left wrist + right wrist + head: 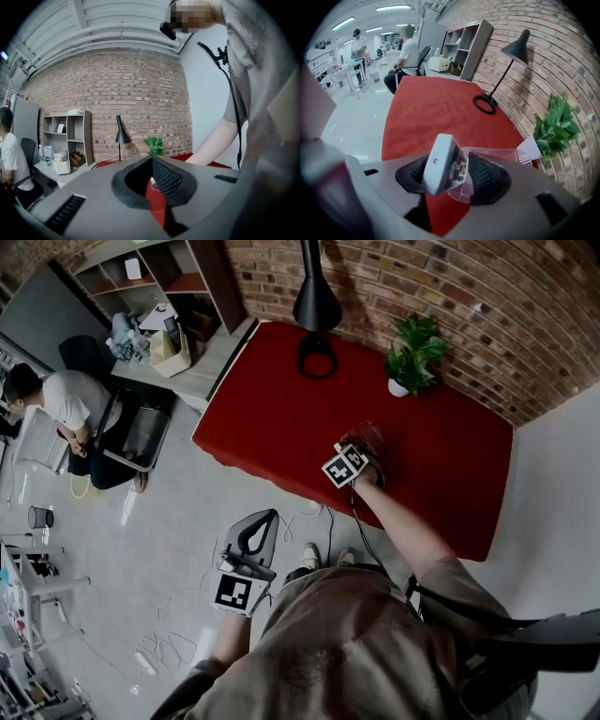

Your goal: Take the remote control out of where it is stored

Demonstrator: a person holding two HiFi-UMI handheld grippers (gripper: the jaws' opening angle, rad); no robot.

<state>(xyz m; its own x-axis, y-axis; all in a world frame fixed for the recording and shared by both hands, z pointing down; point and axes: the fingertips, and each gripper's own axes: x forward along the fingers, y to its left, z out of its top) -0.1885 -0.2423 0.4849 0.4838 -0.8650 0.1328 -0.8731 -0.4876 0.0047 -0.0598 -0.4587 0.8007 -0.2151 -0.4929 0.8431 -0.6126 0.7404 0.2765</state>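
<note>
A white remote control (443, 161) with coloured buttons stands tilted in a clear plastic holder (487, 157) on the red table (436, 112). My right gripper (452, 176) reaches round it with the jaws wide. The remote and part of the holder sit between the pads, and I see no pad pressing on them. In the head view the right gripper (361, 442) is over the table's near middle, at the clear holder (367, 435). My left gripper (255, 526) hangs off the table over the floor. In its own view the left gripper (149, 180) is open with nothing between its pads.
A black desk lamp (316, 306) stands at the table's far edge and a potted plant (412, 352) at the far right by the brick wall. A person (66, 409) sits at a desk to the left near a shelf unit (150, 277). Cables (169, 643) lie on the floor.
</note>
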